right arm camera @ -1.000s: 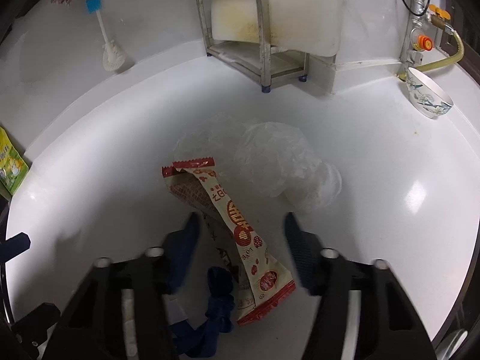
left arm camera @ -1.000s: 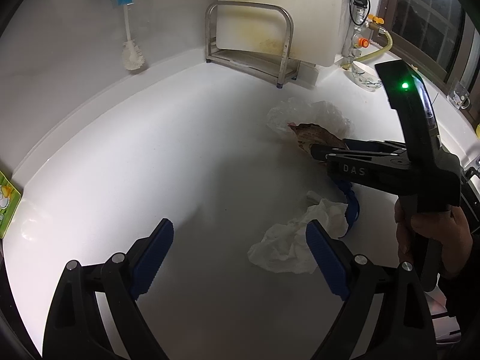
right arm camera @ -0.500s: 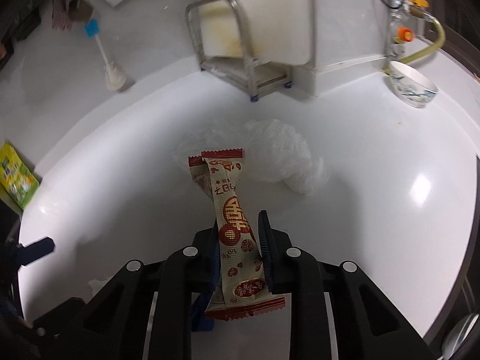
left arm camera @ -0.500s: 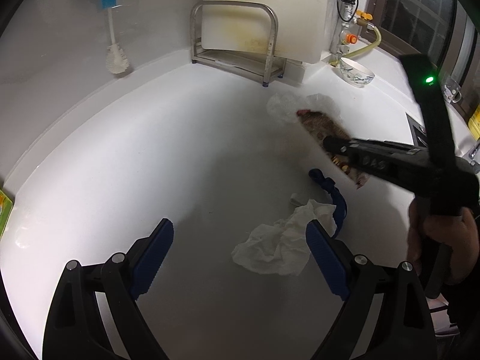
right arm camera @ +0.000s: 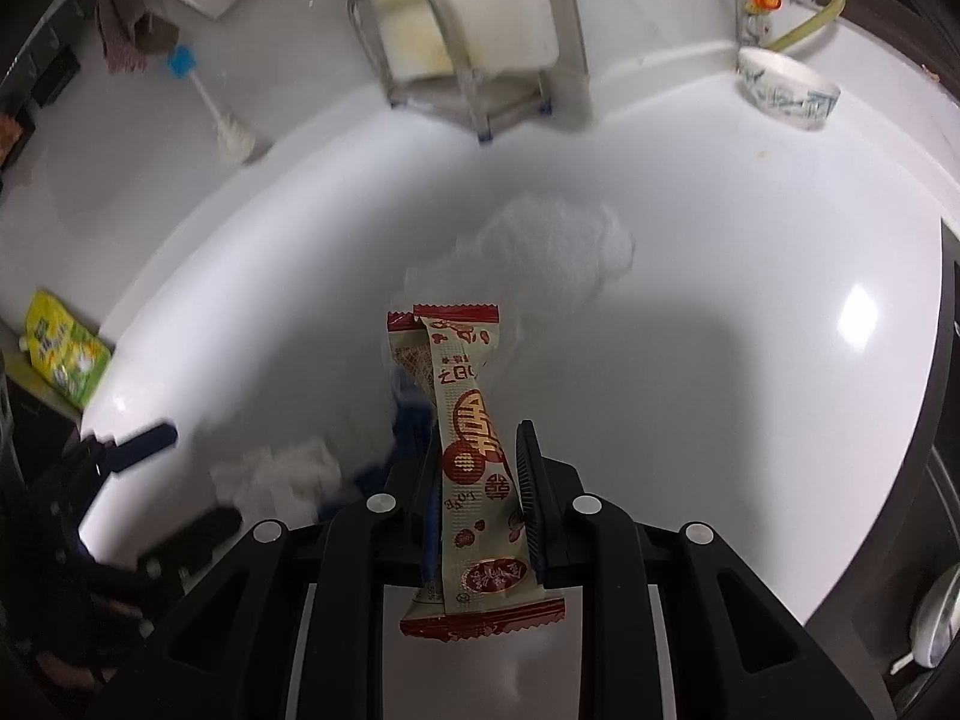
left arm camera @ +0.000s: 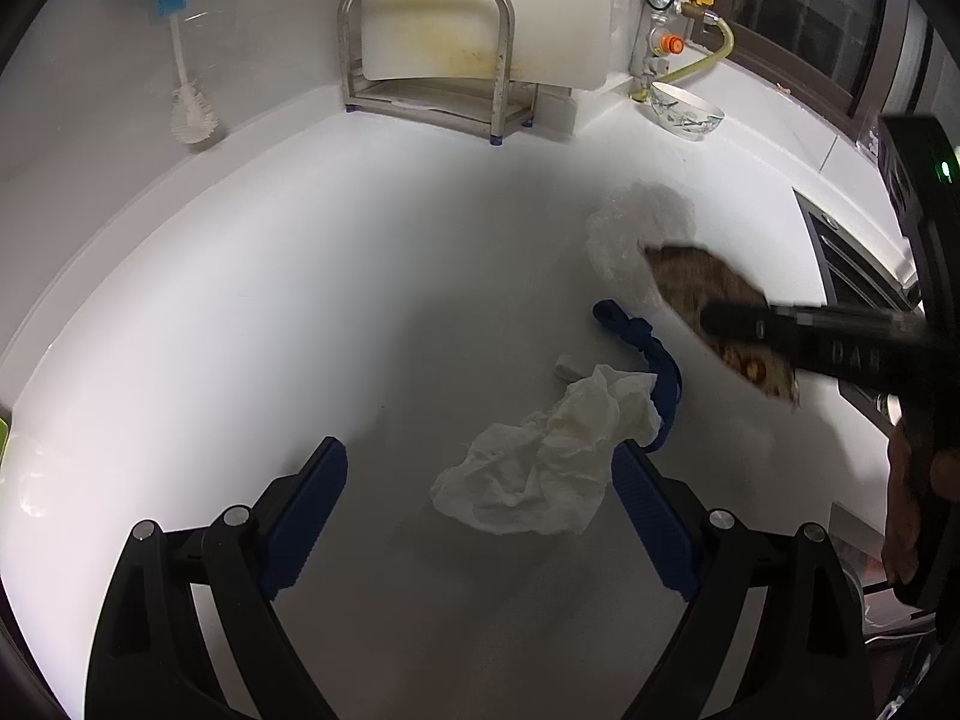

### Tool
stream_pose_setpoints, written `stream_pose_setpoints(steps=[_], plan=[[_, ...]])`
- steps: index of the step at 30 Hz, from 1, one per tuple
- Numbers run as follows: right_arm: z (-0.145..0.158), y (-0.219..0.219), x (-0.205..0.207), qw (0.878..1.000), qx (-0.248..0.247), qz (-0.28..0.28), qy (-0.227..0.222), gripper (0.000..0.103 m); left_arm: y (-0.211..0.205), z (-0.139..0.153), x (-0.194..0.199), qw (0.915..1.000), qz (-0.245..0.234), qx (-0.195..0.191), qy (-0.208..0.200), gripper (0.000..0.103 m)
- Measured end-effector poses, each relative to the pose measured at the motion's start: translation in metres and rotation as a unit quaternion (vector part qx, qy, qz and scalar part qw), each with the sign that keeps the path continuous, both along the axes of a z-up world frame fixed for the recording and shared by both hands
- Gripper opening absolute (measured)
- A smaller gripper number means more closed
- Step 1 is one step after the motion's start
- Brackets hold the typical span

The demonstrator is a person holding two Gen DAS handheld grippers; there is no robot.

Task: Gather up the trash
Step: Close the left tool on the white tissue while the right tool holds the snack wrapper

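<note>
Our right gripper [right arm camera: 477,480] clenched on snack wrapper [right arm camera: 474,456], pinched mid-length, held above worktop [right arm camera: 750,372]. We judge wrapper light, thin, slippery; ends flop, so middle grip good.

Left gripper [left arm camera: 480,510] released, jaws wide; crumpled tissue [left arm camera: 540,468] on worktop at its 1 o'clock. Tissue soft, weightless; we would pinch bunched centre. Blue strap [left arm camera: 648,354] and clear plastic [left arm camera: 636,234] lie beyond.

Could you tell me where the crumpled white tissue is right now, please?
In the left wrist view, the crumpled white tissue lies on the counter just ahead of the open left gripper, touching the blue strap.
</note>
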State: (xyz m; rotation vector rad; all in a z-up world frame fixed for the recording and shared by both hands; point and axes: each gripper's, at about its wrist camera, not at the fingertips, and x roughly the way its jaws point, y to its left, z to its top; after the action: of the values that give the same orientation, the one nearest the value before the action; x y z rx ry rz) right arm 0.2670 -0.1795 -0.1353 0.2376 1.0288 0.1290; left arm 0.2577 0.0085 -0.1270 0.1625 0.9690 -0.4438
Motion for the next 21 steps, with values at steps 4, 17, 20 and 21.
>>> stream_pose_setpoints(steps=[4, 17, 20, 21], plan=[[-0.004, 0.001, -0.014, 1.0, -0.001, 0.0, 0.012, 0.022, -0.003, -0.002, -0.001, 1.0, -0.005, 0.001, -0.002, 0.088], [0.007, -0.017, -0.059, 0.998, 0.034, -0.057, -0.009, 0.022, -0.012, -0.018, 0.008, 0.9995, -0.022, 0.016, -0.013, 0.082], [0.008, -0.016, -0.065, 0.997, 0.036, -0.061, -0.01, 0.022, -0.011, -0.021, 0.01, 0.9996, -0.027, 0.004, 0.002, 0.062], [0.008, -0.016, -0.066, 0.997, 0.036, -0.061, -0.011, 0.022, -0.011, -0.022, 0.01, 0.9996, -0.028, -0.001, 0.007, 0.054]])
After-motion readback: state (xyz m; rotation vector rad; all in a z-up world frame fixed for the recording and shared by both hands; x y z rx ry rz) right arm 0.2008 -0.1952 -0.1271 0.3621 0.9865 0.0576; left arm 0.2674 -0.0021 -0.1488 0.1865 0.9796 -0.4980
